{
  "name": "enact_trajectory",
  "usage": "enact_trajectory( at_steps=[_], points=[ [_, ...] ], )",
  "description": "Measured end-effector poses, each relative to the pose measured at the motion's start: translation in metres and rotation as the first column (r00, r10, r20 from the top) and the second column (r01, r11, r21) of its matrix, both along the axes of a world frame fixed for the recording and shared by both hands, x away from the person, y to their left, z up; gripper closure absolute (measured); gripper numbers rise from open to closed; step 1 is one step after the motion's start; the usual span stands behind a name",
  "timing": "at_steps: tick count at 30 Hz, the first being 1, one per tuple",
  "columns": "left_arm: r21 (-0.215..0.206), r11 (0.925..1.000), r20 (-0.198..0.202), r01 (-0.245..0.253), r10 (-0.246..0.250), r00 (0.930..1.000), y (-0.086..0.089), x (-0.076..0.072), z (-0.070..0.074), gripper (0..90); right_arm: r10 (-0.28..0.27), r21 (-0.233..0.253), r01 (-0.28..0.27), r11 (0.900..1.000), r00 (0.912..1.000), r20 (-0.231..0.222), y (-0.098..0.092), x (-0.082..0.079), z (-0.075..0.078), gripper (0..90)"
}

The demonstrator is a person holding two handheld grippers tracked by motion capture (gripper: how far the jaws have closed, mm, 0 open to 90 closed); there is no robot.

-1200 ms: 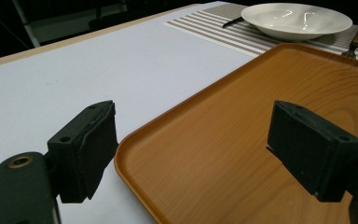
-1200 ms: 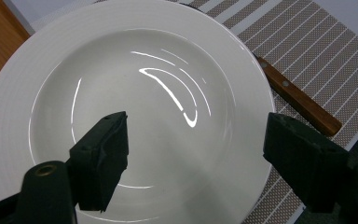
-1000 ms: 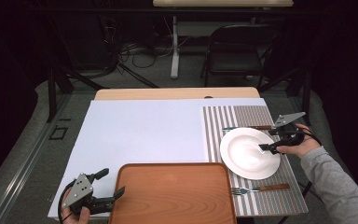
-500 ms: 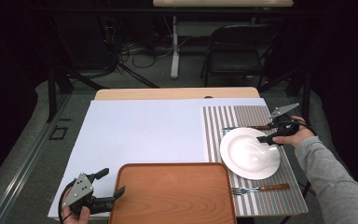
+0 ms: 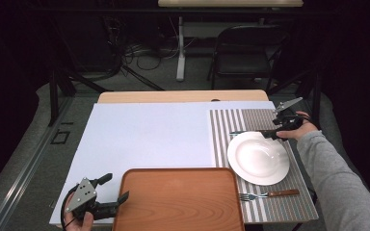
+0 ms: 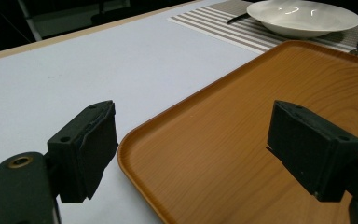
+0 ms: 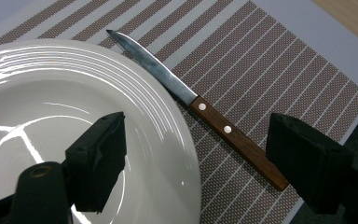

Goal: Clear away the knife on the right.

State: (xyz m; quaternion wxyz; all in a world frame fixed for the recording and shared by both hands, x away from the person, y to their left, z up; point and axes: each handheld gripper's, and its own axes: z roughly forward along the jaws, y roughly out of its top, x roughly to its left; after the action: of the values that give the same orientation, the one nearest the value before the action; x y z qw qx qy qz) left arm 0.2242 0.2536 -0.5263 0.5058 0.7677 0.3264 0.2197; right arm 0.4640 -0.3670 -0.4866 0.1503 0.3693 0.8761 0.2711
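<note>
A white plate lies on a striped placemat at the right. Behind it lies a wood-handled knife, its blade along the plate's far rim. My right gripper hovers open over that spot, one jaw above the plate and the other past the knife's handle; between the jaws nothing is held. A fork lies in front of the plate. My left gripper is open at the near left corner of a wooden tray, its jaws straddling the tray's rim.
A large white sheet covers the table's left and middle. A black folding chair and cables stand on the floor beyond the table's far edge. The tray holds nothing.
My right gripper has moved away from the person, from over the plate's right side to its far rim by the knife. The left gripper has stayed put.
</note>
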Motion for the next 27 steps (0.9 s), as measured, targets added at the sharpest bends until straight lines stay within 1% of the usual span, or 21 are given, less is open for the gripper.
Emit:
enact_trajectory(
  at_steps=[1,3,7,8,9,11,12,13,15,17,20,23,25,27],
  points=[
    [0.0,1.0,0.002,-0.003,0.003,1.0,0.0,0.0,0.0,15.9,0.002,-0.008,-0.002,1.0,1.0,-0.004,0.001,0.003,0.0,19.6],
    [0.003,1.0,0.001,-0.006,0.006,1.0,0.0,0.0,0.0,15.9,-0.005,-0.011,0.005,1.0,0.9999,-0.01,0.003,0.008,0.0,19.7],
    [0.011,0.9998,-0.004,-0.015,0.015,0.9999,0.0,0.001,-0.001,15.9,-0.018,-0.012,0.018,1.0,0.9998,-0.001,0.005,0.019,0.001,19.8],
    [0.014,0.9998,-0.004,-0.017,0.017,0.9999,0.0,0.001,-0.001,15.9,-0.022,-0.012,0.022,1.0,0.9997,-0.008,0.005,0.022,0.001,19.8],
    [0.016,0.9997,-0.005,-0.02,0.02,0.9998,0.0,0.001,-0.001,15.9,-0.031,-0.013,0.031,0.999,0.9995,-0.011,0.006,0.024,0.002,19.8],
    [0.013,0.9996,-0.005,-0.026,0.026,0.9997,0.0,0.001,-0.002,15.9,-0.046,0.0,0.046,0.999,0.9989,-0.009,0.005,0.03,0.002,20.4],
    [0.013,0.9995,-0.005,-0.028,0.028,0.9996,0.0,0.001,-0.002,15.9,-0.056,0.007,0.056,0.998,0.9984,-0.009,0.005,0.031,0.002,20.8],
    [0.014,0.9995,-0.005,-0.029,0.029,0.9996,0.001,0.001,-0.002,15.9,-0.074,0.004,0.074,0.997,0.9972,-0.01,0.005,0.033,0.002,21.0],
    [0.016,0.9995,-0.009,-0.028,0.029,0.9996,0.0,0.001,-0.002,15.9,-0.093,-0.015,0.093,0.996,0.9956,-0.012,0.003,0.037,0.001,21.1],
    [0.019,0.9994,-0.012,-0.028,0.028,0.9995,0.0,0.002,-0.002,15.9,-0.109,-0.009,0.109,0.994,0.994,-0.015,0.003,0.039,0.0,21.3],
    [0.025,0.9995,-0.015,-0.021,0.021,0.9997,-0.001,0.002,-0.003,15.9,-0.128,-0.019,0.128,0.992,0.9915,-0.024,0.001,0.042,0.0,21.3],
    [0.025,0.9994,-0.016,-0.023,0.023,0.9996,0.0,0.002,-0.003,15.9,-0.149,-0.016,0.149,0.989,0.9884,-0.029,-0.001,0.045,0.001,21.4],
    [0.022,0.9995,-0.017,-0.024,0.024,0.9996,0.0,0.002,-0.003,15.9,-0.164,-0.013,0.164,0.986,0.9861,-0.024,-0.003,0.047,0.001,22.0],
    [0.021,0.9995,-0.016,-0.024,0.024,0.9996,0.0,0.002,-0.003,15.9,-0.168,-0.012,0.168,0.986,0.9855,-0.025,-0.003,0.047,0.001,22.3]
  ],
)
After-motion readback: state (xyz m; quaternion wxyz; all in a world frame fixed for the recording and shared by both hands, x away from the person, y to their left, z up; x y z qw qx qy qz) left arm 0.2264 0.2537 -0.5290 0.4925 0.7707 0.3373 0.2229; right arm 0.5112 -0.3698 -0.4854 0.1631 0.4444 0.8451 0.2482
